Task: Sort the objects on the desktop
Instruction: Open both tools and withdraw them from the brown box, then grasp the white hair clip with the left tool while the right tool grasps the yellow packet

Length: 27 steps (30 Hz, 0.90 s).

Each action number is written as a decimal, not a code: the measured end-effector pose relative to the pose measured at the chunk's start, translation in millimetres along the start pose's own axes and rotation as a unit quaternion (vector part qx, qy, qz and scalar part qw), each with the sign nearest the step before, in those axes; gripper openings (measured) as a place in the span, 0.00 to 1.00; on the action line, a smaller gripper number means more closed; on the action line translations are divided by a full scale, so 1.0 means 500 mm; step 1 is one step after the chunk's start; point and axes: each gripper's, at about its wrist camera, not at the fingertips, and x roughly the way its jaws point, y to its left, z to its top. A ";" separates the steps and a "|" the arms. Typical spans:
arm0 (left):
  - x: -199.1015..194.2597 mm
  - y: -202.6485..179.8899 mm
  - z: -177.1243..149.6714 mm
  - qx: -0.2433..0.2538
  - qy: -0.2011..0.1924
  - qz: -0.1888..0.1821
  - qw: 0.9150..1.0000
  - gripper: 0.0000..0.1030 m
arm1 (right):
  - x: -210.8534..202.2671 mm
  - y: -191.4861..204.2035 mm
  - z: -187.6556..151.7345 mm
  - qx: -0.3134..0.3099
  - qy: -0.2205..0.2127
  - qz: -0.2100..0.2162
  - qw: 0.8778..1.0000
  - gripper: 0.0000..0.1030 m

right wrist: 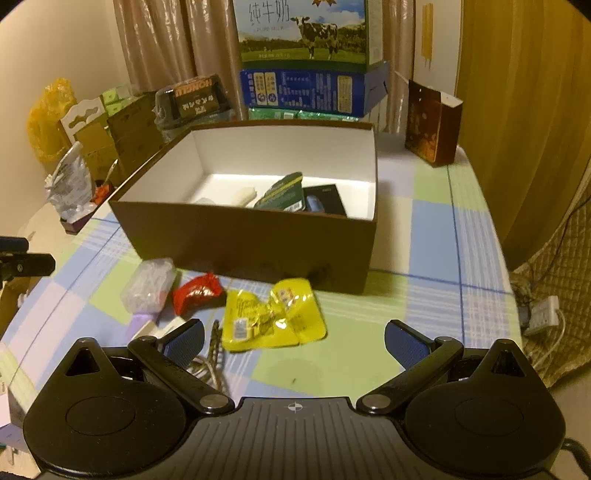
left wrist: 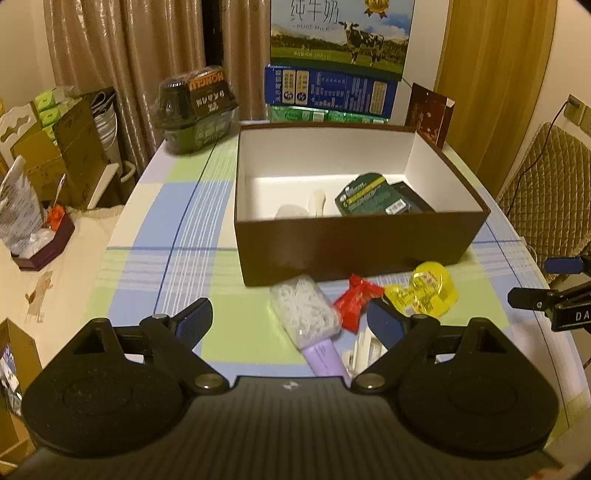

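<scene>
Now left hand-held gripper (left wrist: 291,323) spread wide and empty above a clear packet (left wrist: 304,314) on the checked worktop (left wrist: 177,266), right hand-held gripper (right wrist: 294,338) likewise wide and empty by a yellow packet (right wrist: 273,317), red wrapper (left wrist: 356,301) between, brown box (left wrist: 351,251) just behind.

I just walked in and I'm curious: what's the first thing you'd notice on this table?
The big brown cardboard box with white inside sits in the middle of the checked tablecloth, with a dark green packet already in it. Right in front of the box lie a shiny yellow foil wrapper, a small red wrapped sweet and a clear bag of white bits. Behind it all stands a milk carton box with a cow picture.
</scene>
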 end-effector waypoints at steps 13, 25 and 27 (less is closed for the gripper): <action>0.028 -0.027 -0.083 0.001 0.044 -0.013 0.999 0.85 | 0.029 0.020 -0.056 -0.006 0.039 0.020 0.999 0.98; 0.065 -0.045 -0.102 0.023 0.063 -0.033 0.997 0.85 | 0.055 0.001 -0.077 0.014 0.063 0.004 0.998 0.98; 0.075 -0.050 -0.104 0.032 0.066 -0.039 0.997 0.84 | 0.058 -0.006 -0.079 0.020 0.066 -0.001 0.998 0.98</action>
